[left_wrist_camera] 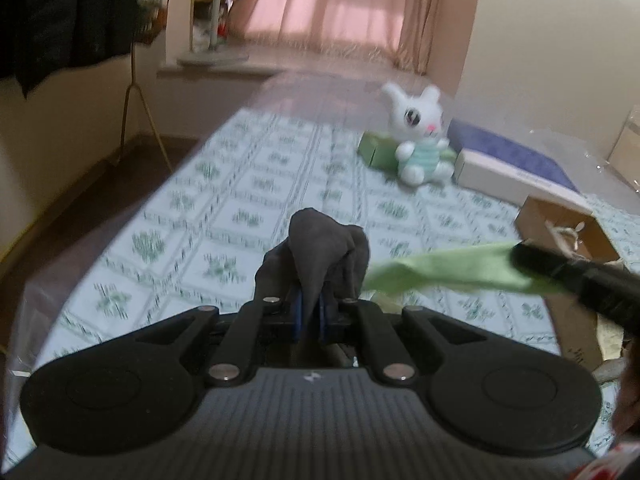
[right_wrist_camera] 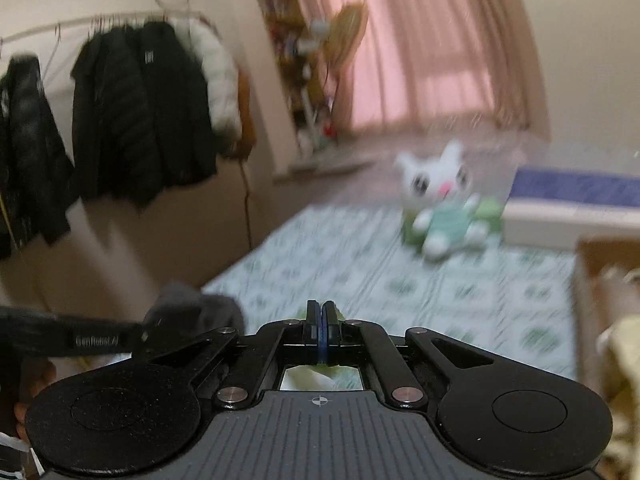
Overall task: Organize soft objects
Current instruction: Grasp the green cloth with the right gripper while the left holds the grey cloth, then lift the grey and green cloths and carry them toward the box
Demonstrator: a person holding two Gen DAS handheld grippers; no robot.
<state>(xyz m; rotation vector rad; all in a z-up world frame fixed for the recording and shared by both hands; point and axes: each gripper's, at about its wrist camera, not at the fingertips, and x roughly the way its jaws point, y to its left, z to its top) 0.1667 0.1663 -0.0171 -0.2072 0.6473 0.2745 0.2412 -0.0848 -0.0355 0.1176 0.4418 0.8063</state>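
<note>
1. Soft cloths are up in the air now, one in each pair of tongs, above the tabletop (left_wrist_camera: 224, 184) with the green pattern.
2. The left tongs (left_wrist_camera: 310, 312) are clamped on a bunched grey cloth (left_wrist_camera: 320, 252).
3. The right tongs (right_wrist_camera: 322, 328) are pressed together on a green cloth (left_wrist_camera: 448, 272). Only a small bit of green shows at their tips, so the grip may be thin.
4. Keep both pairs squeezed tight, or a cloth may slip out.
5. Move slowly. The green cloth hangs long and floppy and could drag.
6. The brown box (left_wrist_camera: 568, 224) sits near, on the right. It looks like a good home for the cloths.
7. Stay clear of the white bunny toy (left_wrist_camera: 420, 136) sitting farther back.
</note>
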